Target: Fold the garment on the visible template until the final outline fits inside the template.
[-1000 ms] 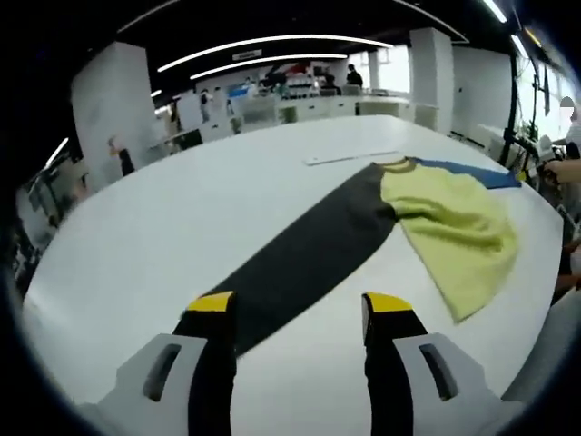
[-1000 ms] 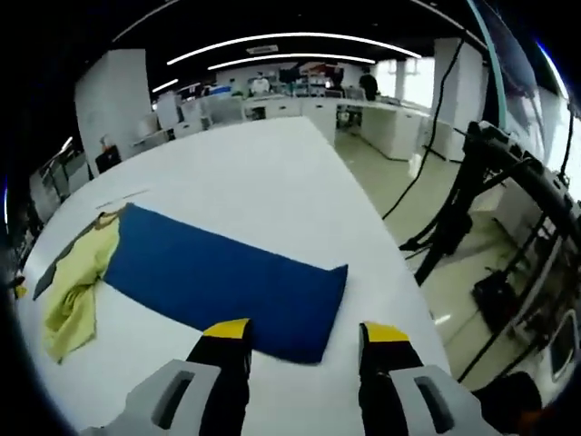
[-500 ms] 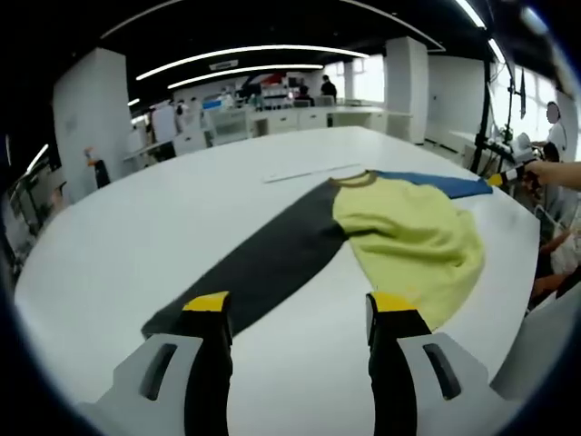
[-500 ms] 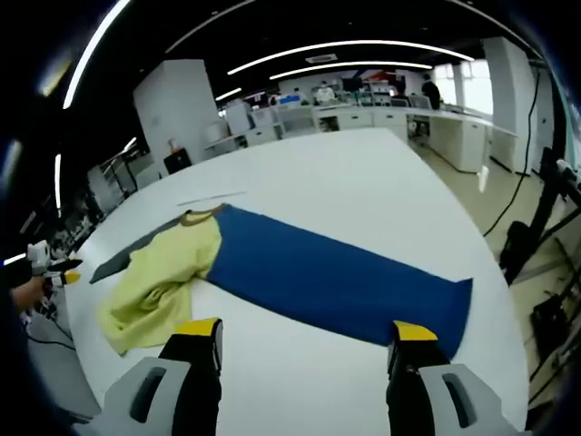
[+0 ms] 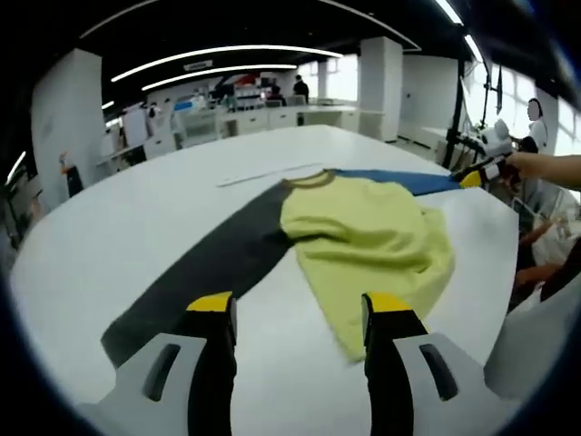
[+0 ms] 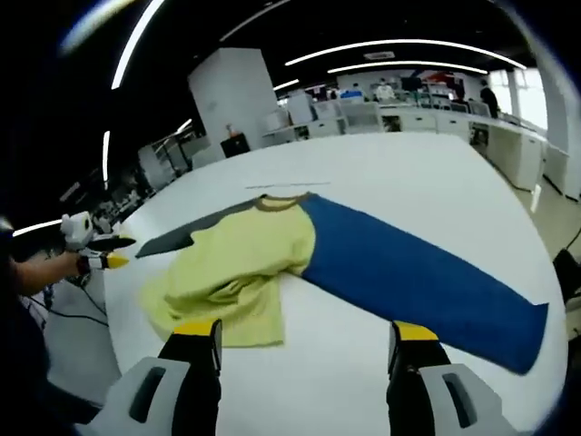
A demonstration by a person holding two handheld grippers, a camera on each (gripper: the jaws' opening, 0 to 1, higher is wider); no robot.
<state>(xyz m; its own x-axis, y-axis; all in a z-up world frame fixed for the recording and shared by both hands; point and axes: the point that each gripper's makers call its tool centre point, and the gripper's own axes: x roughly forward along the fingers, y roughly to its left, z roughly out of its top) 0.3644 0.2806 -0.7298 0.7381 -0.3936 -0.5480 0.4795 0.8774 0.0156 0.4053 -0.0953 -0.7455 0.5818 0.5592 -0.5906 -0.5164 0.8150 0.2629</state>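
Your shirt (image 5: 368,241) lies crumpled on the white table (image 5: 136,218), its yellow body bunched in the middle with a dark sleeve (image 5: 195,272) stretched out to one side and a blue sleeve (image 6: 418,272) to the other. I can't make out a template outline under it. The sleeves lie spread, so nothing has been folded in yet.

Your left gripper (image 5: 295,313) hovers above the table short of the yellow hem, jaws wide and empty. Your right gripper (image 6: 304,336) hangs near the shirt's other edge, also wide with nothing in it. Both seem poised to come down on the cloth.
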